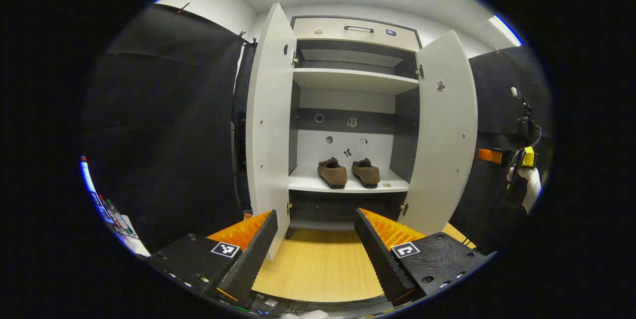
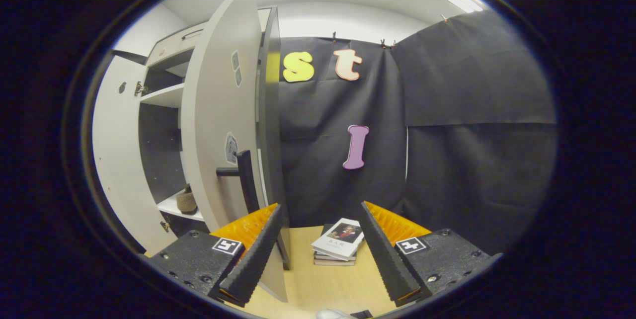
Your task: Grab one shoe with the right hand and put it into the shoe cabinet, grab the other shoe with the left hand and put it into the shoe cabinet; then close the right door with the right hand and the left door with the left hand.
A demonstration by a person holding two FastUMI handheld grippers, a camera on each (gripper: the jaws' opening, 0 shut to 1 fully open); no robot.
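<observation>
The shoe cabinet (image 1: 350,80) stands ahead with its left door (image 1: 268,125) and right door (image 1: 444,130) both swung open. Two brown shoes (image 1: 333,172) (image 1: 366,172) sit side by side on the lower shelf (image 1: 303,185), toes toward me. My left gripper (image 1: 318,239) is open and holds nothing, low in front of the cabinet over the wooden floor. My right gripper (image 2: 323,244) is open too, close to the outer face of the right door (image 2: 218,125), near its dark handle (image 2: 243,175). One shoe (image 2: 187,200) peeks out past that door. The right gripper (image 1: 492,156) and a gloved hand (image 1: 529,185) show beyond the right door.
A small stack of books (image 2: 338,247) lies on the wooden floor (image 2: 323,284) against the black cloth wall, between my right gripper's fingers in its view. A drawer with a handle (image 1: 358,28) tops the cabinet. A small round thing (image 1: 387,186) rests on the shelf beside the shoes.
</observation>
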